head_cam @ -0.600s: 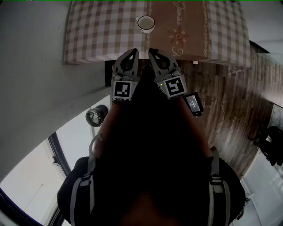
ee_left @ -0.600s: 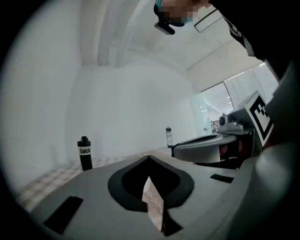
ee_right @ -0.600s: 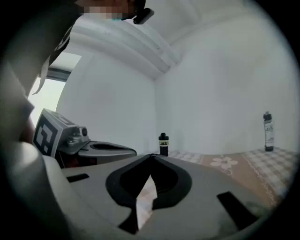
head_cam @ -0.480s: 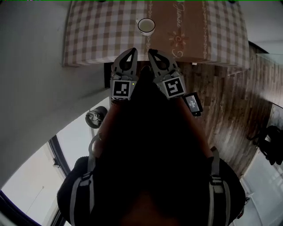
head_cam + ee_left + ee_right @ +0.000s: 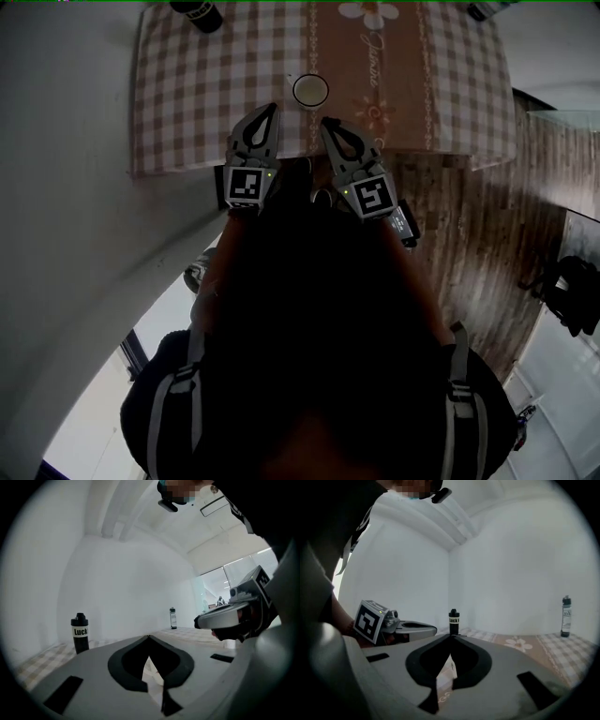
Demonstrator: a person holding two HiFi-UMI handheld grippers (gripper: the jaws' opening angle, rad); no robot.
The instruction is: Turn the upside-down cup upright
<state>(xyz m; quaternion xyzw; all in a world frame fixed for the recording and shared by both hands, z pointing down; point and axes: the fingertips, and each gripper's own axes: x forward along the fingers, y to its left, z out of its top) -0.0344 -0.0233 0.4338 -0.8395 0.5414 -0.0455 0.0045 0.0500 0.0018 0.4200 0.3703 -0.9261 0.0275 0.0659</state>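
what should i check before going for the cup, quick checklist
1. Cup in sight, on the table near its front edge: ok.
2. Left gripper empty: ok, jaws together with nothing between them.
3. Right gripper empty: ok, likewise.
4. Jaws open enough to take the cup: not ok, both are shut.
5. Way to the cup free: ok, the bottle stands off at the far corner.
6. Which way up the cup stands: cannot tell, the head view shows only a pale ring with a darker middle.
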